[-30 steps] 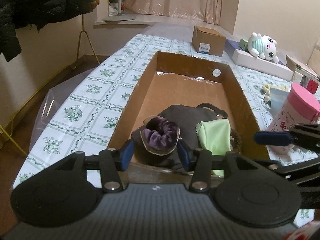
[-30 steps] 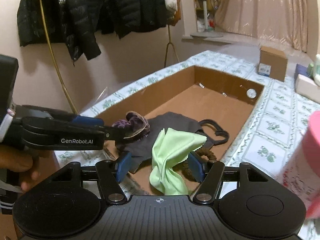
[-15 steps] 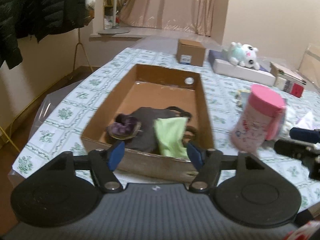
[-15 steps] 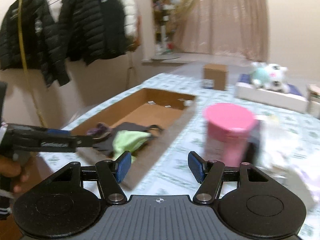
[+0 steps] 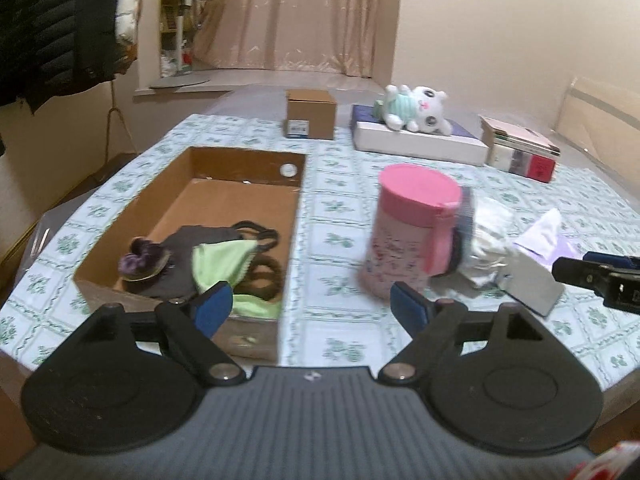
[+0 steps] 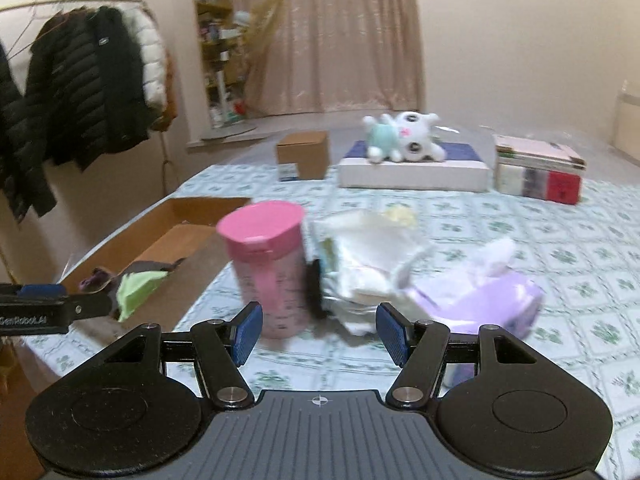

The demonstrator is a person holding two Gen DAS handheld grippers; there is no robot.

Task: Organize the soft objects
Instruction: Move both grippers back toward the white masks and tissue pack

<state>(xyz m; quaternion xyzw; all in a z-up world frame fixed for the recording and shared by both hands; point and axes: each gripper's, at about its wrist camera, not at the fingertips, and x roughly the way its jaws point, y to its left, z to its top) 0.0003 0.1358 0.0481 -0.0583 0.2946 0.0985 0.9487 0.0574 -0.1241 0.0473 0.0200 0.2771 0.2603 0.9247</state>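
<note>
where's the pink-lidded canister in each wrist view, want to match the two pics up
Left wrist view: the pink-lidded canister stands right of centre on the patterned tablecloth, to the right of the cardboard tray.
Right wrist view: the canister stands left of centre, just beyond the left blue pad, with the tray on its left.
Shared landmark: the white plush toy lying on the flat white box at the far side of the table.

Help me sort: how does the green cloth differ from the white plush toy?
The green cloth is flat, thin and crumpled; the white plush toy is stuffed and shaped like an animal. The green cloth already lies inside the open cardboard box on dark items; the white plush toy lies on its side atop a flat white box at the table's far end. Both are soft, and neither is gripped.
</note>
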